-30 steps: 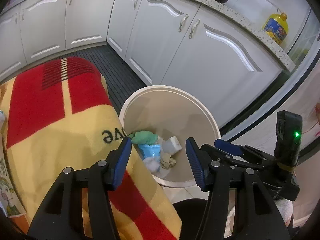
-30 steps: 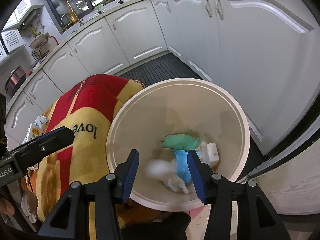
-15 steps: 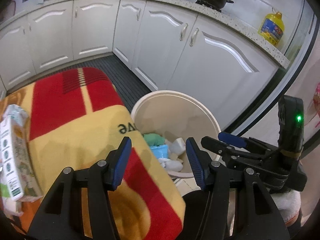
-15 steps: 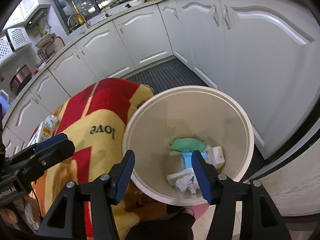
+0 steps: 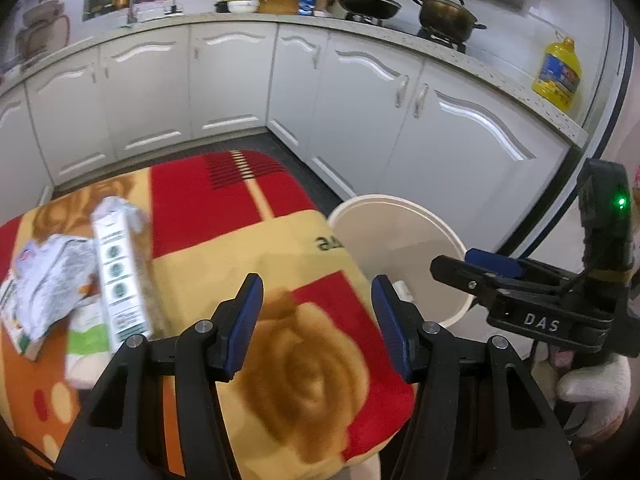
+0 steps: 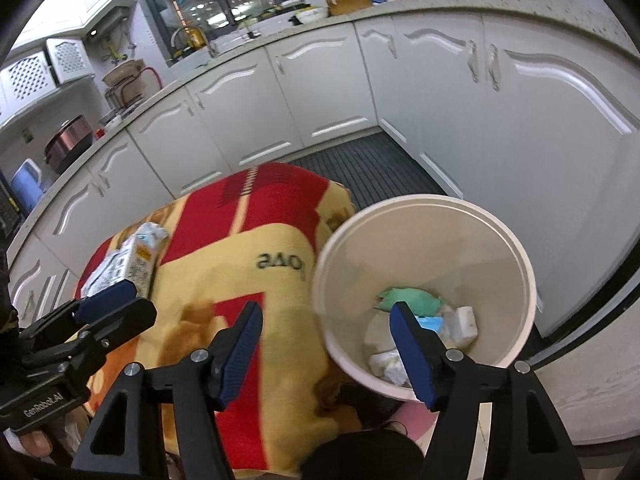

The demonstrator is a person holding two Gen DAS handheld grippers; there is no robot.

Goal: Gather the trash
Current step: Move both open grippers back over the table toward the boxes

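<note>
Kitchen: white cabinets wrap the far side and right, with a dark mat on the floor. Near me stands a desk under a red-and-yellow blanket (image 5: 248,248). A cream bin (image 6: 424,216) stands on the floor just beside the desk's right edge; it already holds a green wad, blue and white scraps.

Remaining trash lies on the desk's left part: a tall carton (image 5: 118,276) lying across a crumpled wrapper (image 5: 44,280), touching it, with a green-and-white pack partly under both.

My left claw (image 5: 316,312) hangs over the blanket, jaws apart, nothing between them. My right claw (image 6: 326,344) is over the gap between desk and bin; its jaws have just been opening and stand apart, empty.

Step in hand, as I judge it: fetch the next piece.
1. Swing the left claw left toward the carton.
2. Align the jaws across its narrow faces.
3. Grip mid-length, so it does not tip.
4. Lift clear of the wrapper first; the wrapper may drag along.
5. Avoid pinching blanket folds.
</note>
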